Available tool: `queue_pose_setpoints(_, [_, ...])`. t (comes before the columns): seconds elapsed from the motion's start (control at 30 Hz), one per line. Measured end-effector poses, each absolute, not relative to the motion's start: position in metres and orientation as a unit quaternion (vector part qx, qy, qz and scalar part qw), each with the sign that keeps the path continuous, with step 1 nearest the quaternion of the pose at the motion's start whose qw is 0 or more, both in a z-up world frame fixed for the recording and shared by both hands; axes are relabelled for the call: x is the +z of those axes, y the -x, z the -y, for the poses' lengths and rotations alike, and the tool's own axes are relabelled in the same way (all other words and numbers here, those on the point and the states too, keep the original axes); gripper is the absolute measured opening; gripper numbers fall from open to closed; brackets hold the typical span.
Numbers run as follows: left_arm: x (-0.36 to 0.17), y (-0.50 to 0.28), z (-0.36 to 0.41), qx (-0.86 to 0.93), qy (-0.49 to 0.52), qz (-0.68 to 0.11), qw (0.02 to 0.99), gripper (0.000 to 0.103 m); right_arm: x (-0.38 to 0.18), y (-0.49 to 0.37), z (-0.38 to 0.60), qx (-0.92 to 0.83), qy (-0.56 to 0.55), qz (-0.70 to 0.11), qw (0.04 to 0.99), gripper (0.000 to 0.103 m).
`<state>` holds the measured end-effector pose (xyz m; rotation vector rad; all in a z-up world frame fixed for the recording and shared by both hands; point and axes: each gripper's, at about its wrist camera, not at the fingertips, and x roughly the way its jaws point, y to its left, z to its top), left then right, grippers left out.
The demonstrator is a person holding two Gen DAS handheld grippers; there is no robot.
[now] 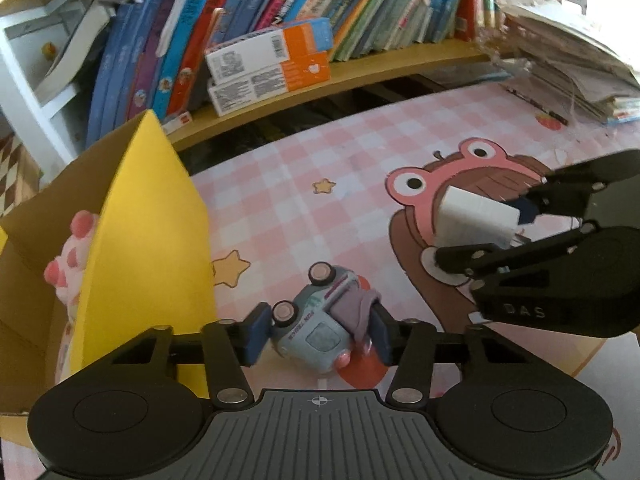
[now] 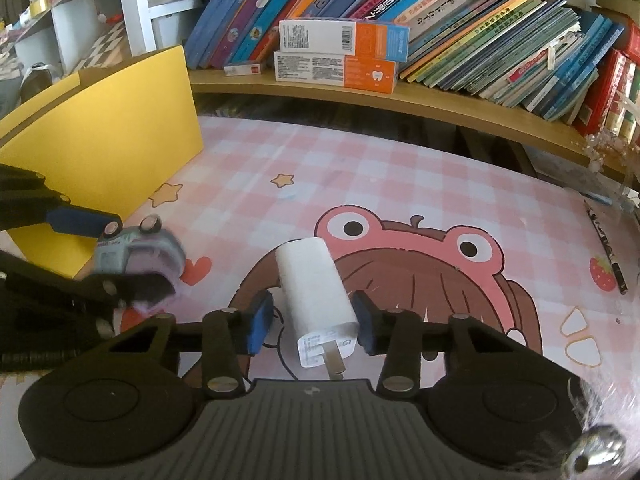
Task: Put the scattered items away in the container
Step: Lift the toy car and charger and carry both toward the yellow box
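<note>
Left wrist view: the left gripper has its jaws closed on the toy car, which lies tipped with its wheels toward 11 o'clock, beside the yellow box at 9.

Right wrist view: the right gripper brackets the white charger, jaws narrow, right pad touching; its long axis runs 12 to 6, prongs toward 6.

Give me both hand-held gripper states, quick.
Left hand-held gripper: shut on the toy car.
Right hand-held gripper: open around the white charger, gap on one side.
</note>
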<state>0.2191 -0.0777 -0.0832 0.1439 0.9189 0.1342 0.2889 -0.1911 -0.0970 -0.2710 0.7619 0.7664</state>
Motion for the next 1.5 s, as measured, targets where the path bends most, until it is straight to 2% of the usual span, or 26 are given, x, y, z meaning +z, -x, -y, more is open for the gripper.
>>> queue_pose_setpoints(0.37, [-0.078, -0.214, 0.072, 0.06, -0.029, -0.434, 0.899, 0.049, -0.095, -0.286, 0.192, 0.359, 0.129, -0.368, 0.848, 0.026])
queue_pose_setpoints(0.77, [-0.058, -0.194, 0.074, 0.042, 0.011, -0.413, 0.91, 0.048, -0.085, -0.268, 0.204, 0.349, 0.116, -0.387, 0.846, 0.025])
queue_pose_setpoints(1.5, [-0.027, -0.134, 0.079, -0.014, 0.022, -0.379, 0.925, 0.048, -0.058, -0.209, 0.227, 0.317, 0.107, -0.382, 0.861, 0.025])
